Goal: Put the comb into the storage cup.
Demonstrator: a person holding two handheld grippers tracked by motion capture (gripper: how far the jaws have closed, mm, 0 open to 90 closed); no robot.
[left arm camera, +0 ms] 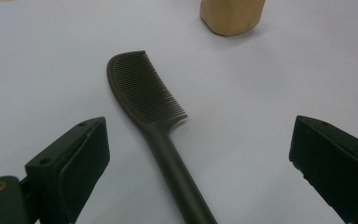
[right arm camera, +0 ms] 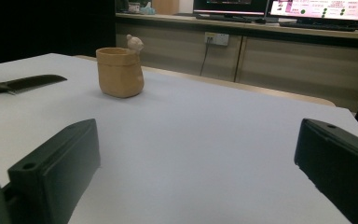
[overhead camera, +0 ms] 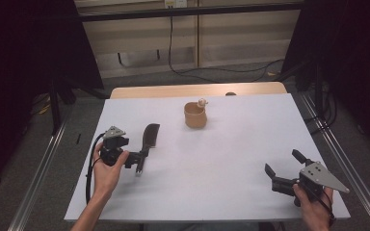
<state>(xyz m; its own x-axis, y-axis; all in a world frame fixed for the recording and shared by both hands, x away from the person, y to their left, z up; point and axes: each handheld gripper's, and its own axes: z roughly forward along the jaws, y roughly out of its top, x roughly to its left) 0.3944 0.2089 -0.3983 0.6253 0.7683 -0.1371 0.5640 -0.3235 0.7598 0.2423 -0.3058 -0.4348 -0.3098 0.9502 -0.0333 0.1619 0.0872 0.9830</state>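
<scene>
left gripper view | comb [left arm camera: 149,95]: dark, fine teeth, long handle, perhaps plastic | left gripper [left arm camera: 198,163] jaws wide, astride handle

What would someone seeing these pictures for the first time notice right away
First, the dark comb lying flat on the white table, its handle running between the open jaws of the left claw. Next, the small tan cup standing upright farther back near the table's middle, a little figure perched on its rim. The right claw is open and holds nothing, near the table's front right.

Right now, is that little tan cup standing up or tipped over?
Upright: the cup stands on its base on the table, rim facing up.
</scene>
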